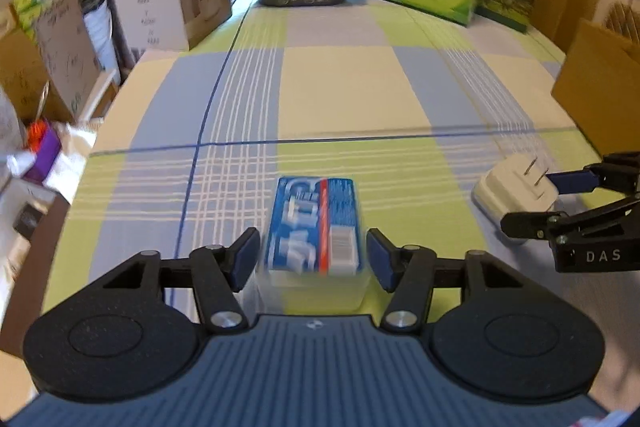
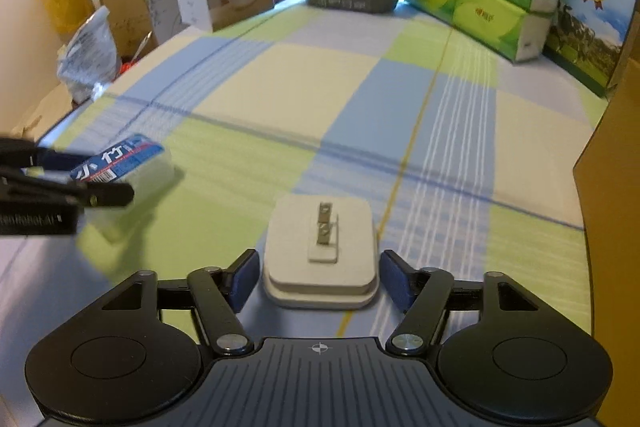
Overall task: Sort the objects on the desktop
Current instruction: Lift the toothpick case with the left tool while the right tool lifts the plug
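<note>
Both claws are standing wide apart, gripping nothing. Left claw (image 1: 313, 259) is straddling one blue-labelled clear box (image 1: 314, 227), pads not touching it. Right claw (image 2: 319, 279) is straddling one white plug adapter (image 2: 320, 259), two prongs upward. Both things are lying on the checked surface (image 1: 340, 87).

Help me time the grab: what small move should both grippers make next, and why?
Probably close both. The left gripper is open around the blue-labelled box, the right gripper open around the white plug; small gaps show beside each pad.
</note>
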The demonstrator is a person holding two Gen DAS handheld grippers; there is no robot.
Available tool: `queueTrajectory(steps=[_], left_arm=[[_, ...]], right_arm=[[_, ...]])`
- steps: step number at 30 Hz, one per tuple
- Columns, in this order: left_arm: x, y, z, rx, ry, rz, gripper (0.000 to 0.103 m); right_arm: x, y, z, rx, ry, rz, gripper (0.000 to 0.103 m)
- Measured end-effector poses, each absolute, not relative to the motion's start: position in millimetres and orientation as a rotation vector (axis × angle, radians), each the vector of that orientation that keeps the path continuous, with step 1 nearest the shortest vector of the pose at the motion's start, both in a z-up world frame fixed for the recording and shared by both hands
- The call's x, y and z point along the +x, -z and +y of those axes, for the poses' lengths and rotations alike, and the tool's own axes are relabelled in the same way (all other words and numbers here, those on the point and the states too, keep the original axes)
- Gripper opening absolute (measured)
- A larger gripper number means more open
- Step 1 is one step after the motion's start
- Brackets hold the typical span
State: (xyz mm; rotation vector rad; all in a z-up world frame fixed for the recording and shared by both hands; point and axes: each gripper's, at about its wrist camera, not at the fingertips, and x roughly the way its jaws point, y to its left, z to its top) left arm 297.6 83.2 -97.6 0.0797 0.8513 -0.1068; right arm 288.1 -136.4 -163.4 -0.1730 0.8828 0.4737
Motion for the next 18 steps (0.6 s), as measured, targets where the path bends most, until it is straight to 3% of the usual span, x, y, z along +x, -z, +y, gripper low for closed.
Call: queueTrajectory(steps=[15,18], left_arm=[[311.3,113.3,84.1,0.073,0.117,0.899,0.060],[315.1,117.5,85.2,0.077,0.109,0.916,0.060]], right_arm=[[299.5,171.8,-124.0,-0.179,-0.432,0.894,0.073],[300.4,171.5,-123.2,-0.175,-0.417,0.889,0.063]])
